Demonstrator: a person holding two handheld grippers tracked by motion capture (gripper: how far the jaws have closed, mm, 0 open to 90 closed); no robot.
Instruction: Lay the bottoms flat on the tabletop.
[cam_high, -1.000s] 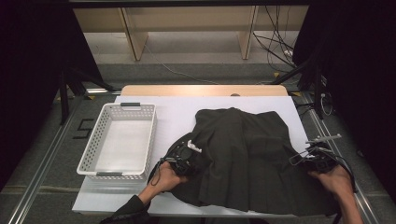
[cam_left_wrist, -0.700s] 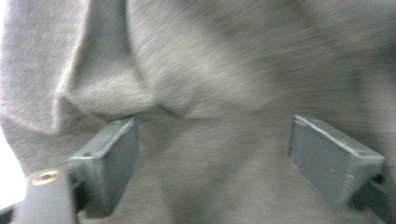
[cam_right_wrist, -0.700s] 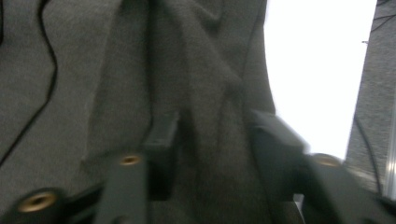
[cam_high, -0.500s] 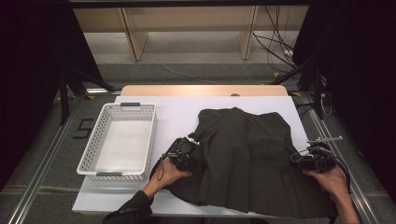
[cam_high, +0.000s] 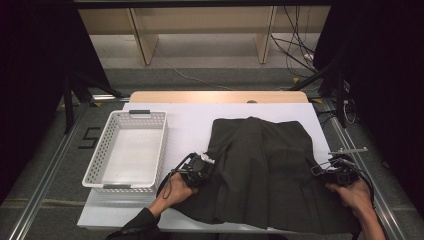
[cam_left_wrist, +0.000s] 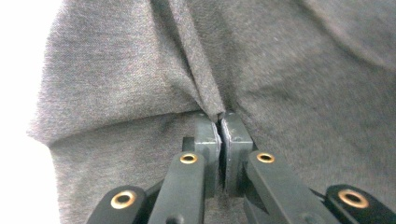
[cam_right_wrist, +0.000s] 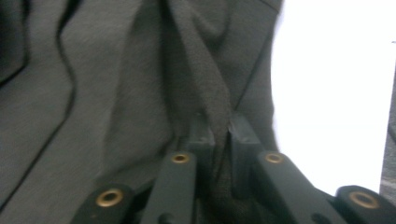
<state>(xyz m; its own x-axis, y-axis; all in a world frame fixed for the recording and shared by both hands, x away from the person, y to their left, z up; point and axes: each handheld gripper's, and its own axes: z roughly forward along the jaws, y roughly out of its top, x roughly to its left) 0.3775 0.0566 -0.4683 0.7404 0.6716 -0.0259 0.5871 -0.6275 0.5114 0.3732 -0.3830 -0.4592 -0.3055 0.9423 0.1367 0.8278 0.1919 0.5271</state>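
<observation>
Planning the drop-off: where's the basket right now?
In the high view, the white basket sits on the table's left side, just left of the left gripper and the dark garment.

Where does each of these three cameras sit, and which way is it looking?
High view: above the person's side, looking forward and down at the dark grey cloth garment, white perforated plastic basket, both hands.
Left gripper view: rides the left gripper, looking along its black jaws pinching a fold.
Right gripper view: rides the right gripper, likewise.
All three views share the garment.
</observation>
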